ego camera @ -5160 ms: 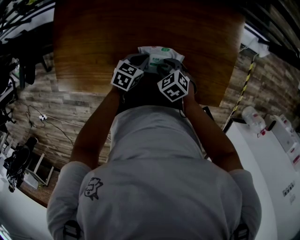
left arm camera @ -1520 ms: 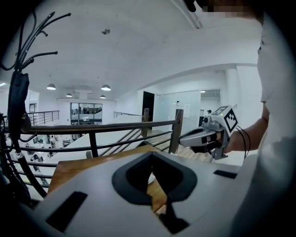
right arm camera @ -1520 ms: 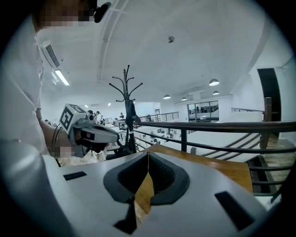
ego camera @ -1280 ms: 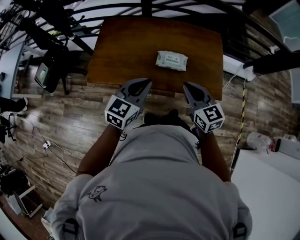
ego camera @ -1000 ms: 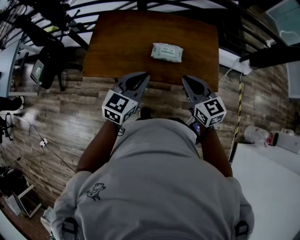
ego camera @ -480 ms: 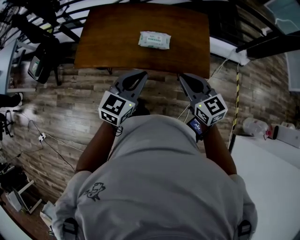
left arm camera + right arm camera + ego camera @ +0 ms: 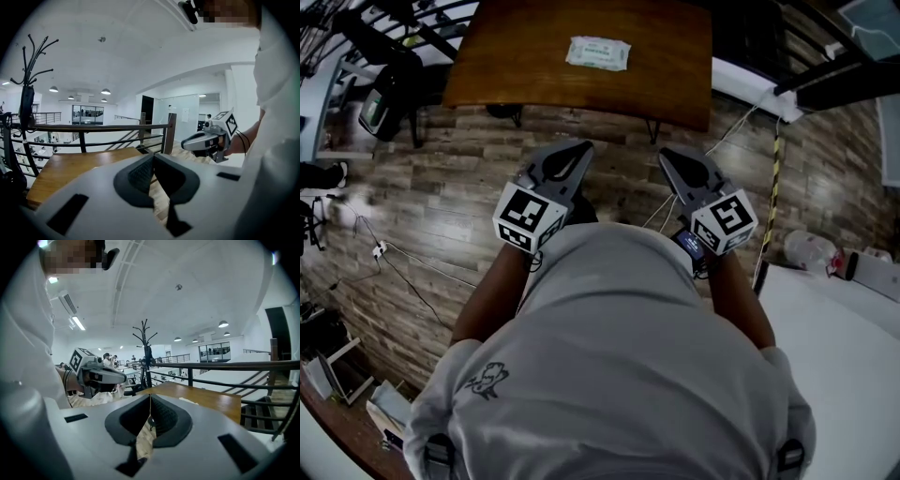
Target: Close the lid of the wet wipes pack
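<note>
- Head view looks down on a person in a grey shirt (image 7: 609, 375) who holds a gripper in each hand.
- The wet wipes pack (image 7: 597, 52) lies flat on the brown wooden tabletop (image 7: 675, 66), at the top of the picture.
- The pack sits a little left of the middle of the tabletop.
- Nothing touches the pack, and it is well apart from both grippers.
- The pack looks too small here to tell if its lid is shut.
- The left gripper (image 7: 579, 150) and the right gripper (image 7: 670, 157) are held side by side over the wood floor (image 7: 441, 187).
- Both grippers are between the person and the tabletop, and both point toward the tabletop.
- Each gripper has a marker cube (image 7: 528, 217) with black and white squares at its back end.
- In the left gripper view, its fingers (image 7: 139, 174) are closed, with the tips touching and nothing between them.
- In the right gripper view, that gripper's fingers are closed too, and they hold nothing.
- A dark railing (image 7: 93, 126) runs behind the tabletop.
- A black coat stand (image 7: 146, 343) stands near the far side of the tabletop.
- A white table (image 7: 844, 356) is beside the person, at the right edge of the head view.
</note>
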